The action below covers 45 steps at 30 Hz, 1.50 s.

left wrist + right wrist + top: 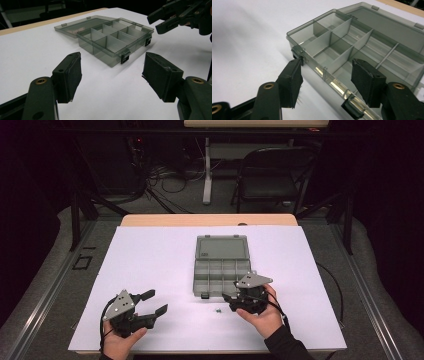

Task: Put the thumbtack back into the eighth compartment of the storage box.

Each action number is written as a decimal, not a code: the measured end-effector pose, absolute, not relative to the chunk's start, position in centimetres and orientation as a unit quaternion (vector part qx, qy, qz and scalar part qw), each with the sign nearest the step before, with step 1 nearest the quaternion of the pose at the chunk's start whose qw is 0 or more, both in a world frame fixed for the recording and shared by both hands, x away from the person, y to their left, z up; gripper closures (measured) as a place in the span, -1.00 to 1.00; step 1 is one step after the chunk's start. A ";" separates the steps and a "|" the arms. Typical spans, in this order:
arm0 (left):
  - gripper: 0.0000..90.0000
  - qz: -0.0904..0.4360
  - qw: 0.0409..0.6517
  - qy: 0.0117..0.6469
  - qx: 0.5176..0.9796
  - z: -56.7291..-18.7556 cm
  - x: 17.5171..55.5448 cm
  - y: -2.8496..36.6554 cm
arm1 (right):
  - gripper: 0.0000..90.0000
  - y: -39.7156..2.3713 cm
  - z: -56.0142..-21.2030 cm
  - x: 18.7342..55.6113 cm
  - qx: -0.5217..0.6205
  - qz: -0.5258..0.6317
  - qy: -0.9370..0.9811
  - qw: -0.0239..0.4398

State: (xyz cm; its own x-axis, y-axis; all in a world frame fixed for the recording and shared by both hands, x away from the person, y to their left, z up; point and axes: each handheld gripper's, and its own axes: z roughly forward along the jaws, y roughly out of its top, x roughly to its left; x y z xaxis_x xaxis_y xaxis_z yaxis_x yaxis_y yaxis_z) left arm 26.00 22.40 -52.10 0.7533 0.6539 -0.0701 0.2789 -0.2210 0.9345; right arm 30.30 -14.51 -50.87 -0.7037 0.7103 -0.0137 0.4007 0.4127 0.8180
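The right gripper [235, 301] hovers at the lower right of the high view, its jaws spread wide and holding nothing; in the right gripper view they straddle the near front wall of the compartment box [352, 50], one pad outside by a black latch [298, 53], the other over a front cell, neither pressing on the plastic. That placement suggests the hand is lined up on the box's front edge, either to steady it or to work at a compartment. The left gripper [152, 303] sits at the lower left of the high view, also wide open and empty, resting well apart from the box as if waiting its turn. The box lies in the middle of the white sheet [150, 260], its lid [222, 247] folded flat back toward the top of the frame, so every divided cell is open from above; the cells look empty. A tiny dark object [218, 310] lies on the sheet just left of the right gripper, perhaps a screw, though it is too small to tell.
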 end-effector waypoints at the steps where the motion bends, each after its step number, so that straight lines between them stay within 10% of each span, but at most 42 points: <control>1: -0.31 0.172 0.544 0.306 0.762 -52.1 26.0 22.4 | -0.09 -14.4 -51.0 30.2 0.338 0.424 0.820 0.182; 45: -0.31 0.172 0.544 0.305 0.763 -52.1 26.0 22.5 | 0.57 -12.7 -56.0 29.3 0.306 0.396 0.858 0.117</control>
State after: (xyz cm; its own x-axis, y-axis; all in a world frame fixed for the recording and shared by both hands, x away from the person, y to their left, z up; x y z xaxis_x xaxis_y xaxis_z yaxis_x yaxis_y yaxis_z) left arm 25.99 22.46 -52.08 0.7546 0.6526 -0.0687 0.2775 -0.2225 0.9346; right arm 29.34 -12.67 -56.04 -0.7852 0.6179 0.0418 0.4323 0.4985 0.7514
